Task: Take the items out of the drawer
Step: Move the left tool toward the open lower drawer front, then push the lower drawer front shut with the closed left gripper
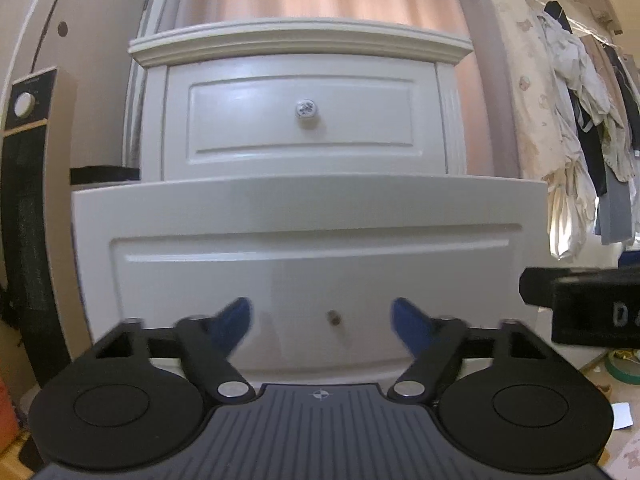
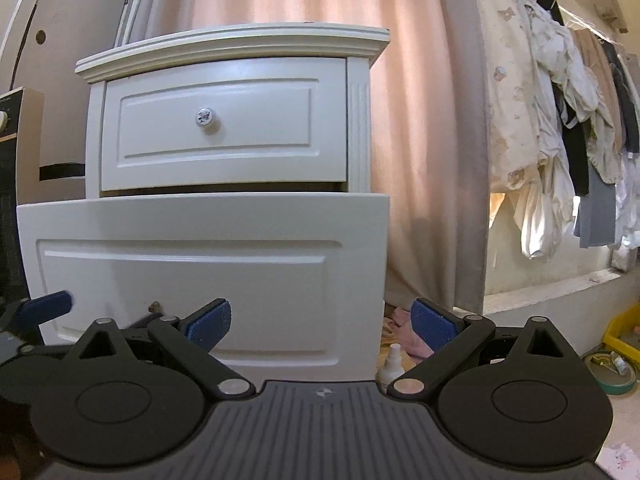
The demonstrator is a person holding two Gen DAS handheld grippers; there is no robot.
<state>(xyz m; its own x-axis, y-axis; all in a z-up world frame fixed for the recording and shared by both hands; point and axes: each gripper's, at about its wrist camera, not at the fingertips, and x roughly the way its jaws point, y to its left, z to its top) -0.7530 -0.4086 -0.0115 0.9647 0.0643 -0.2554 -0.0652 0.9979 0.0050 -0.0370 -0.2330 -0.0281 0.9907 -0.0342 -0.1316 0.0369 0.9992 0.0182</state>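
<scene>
1. You are facing a white nightstand [image 1: 300, 46]. Its lower drawer [image 1: 312, 216] is pulled out toward you, so its front sits closer than the top drawer [image 1: 302, 116], which is shut.

2. Your left gripper [image 1: 322, 318] is low, right in front of the lower drawer's front. Its blue fingers [image 1: 236, 314] are spread wide apart and hold nothing. Between them you can see a small stub [image 1: 333, 317] where a knob would be. It looks like you are there to handle the drawer by that spot.

3. Your right gripper [image 2: 322, 320] is off to the right, by the drawer's right edge. Its blue fingers [image 2: 434, 322] are spread wide too, and empty. It looks ready to reach in.

4. The drawer is wide from left to right. It slides straight out at you, and its open top faces up.

5. You cannot see inside the drawer from down here. So you cannot tell if things are in it or if it is empty.

6. A small white bottle [image 2: 391, 364] stands on the floor just to the right of the drawer. You cannot tell where it came from.
</scene>
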